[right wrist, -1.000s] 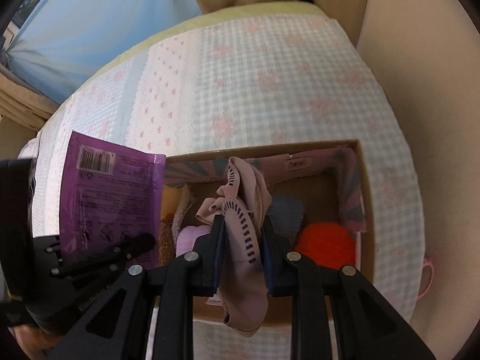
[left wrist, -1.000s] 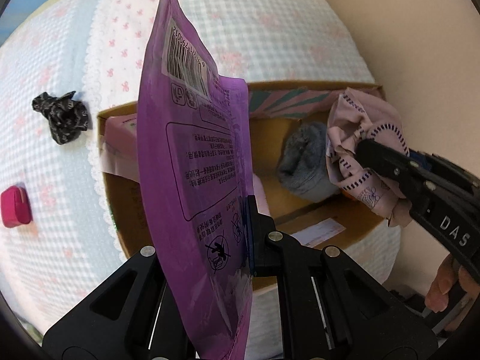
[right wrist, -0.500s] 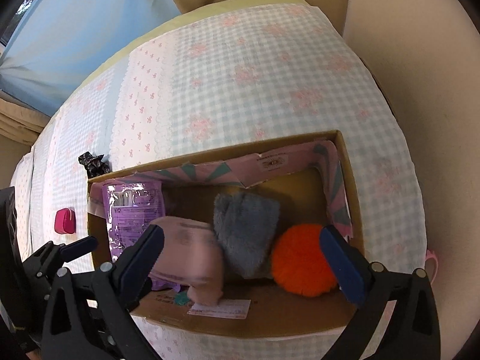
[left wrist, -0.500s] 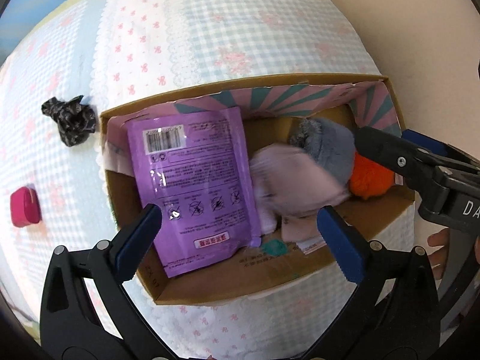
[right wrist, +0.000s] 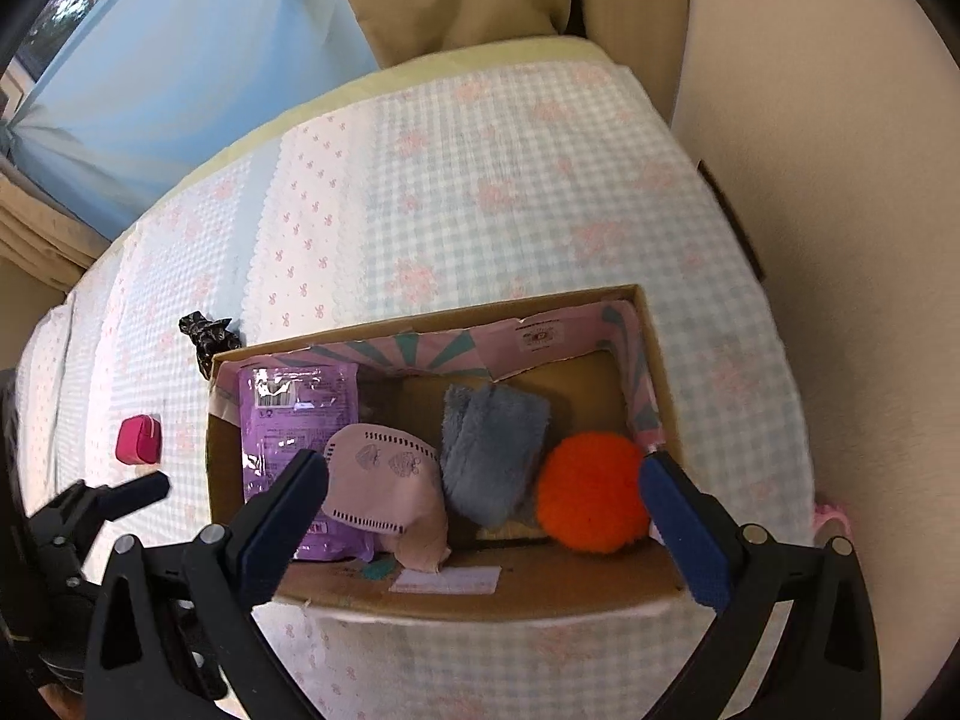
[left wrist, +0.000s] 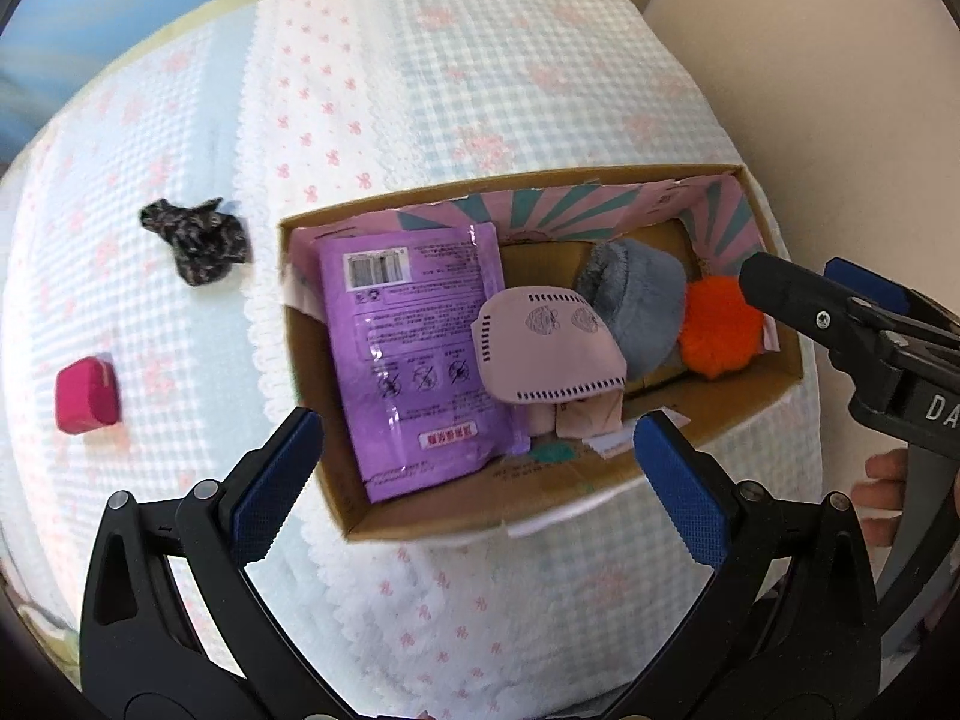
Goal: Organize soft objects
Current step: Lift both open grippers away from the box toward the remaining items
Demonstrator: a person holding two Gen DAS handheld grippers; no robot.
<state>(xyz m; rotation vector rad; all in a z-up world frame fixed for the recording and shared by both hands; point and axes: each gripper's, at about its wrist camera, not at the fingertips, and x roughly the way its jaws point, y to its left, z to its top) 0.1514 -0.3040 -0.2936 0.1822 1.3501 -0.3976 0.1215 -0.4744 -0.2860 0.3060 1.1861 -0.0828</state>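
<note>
An open cardboard box [left wrist: 540,516] [right wrist: 468,600] lies on the bed. In it lie a purple packet [left wrist: 414,354] [right wrist: 282,420], a pink face mask [left wrist: 546,354] [right wrist: 384,480], a grey fuzzy cloth [left wrist: 636,300] [right wrist: 492,450] and an orange pompom [left wrist: 717,330] [right wrist: 591,492]. My left gripper [left wrist: 480,480] is open and empty above the box's near edge. My right gripper [right wrist: 486,516] is open and empty above the box; it also shows in the left wrist view [left wrist: 780,294].
A crumpled black cloth [left wrist: 195,237] [right wrist: 207,333] and a small magenta block [left wrist: 87,396] [right wrist: 138,440] lie on the checked bedcover [left wrist: 420,90] left of the box. A beige wall [right wrist: 840,120] runs along the right.
Both grippers opened and let go: the purple packet and the pink mask now lie in the box. Both grippers have pulled back from it.
</note>
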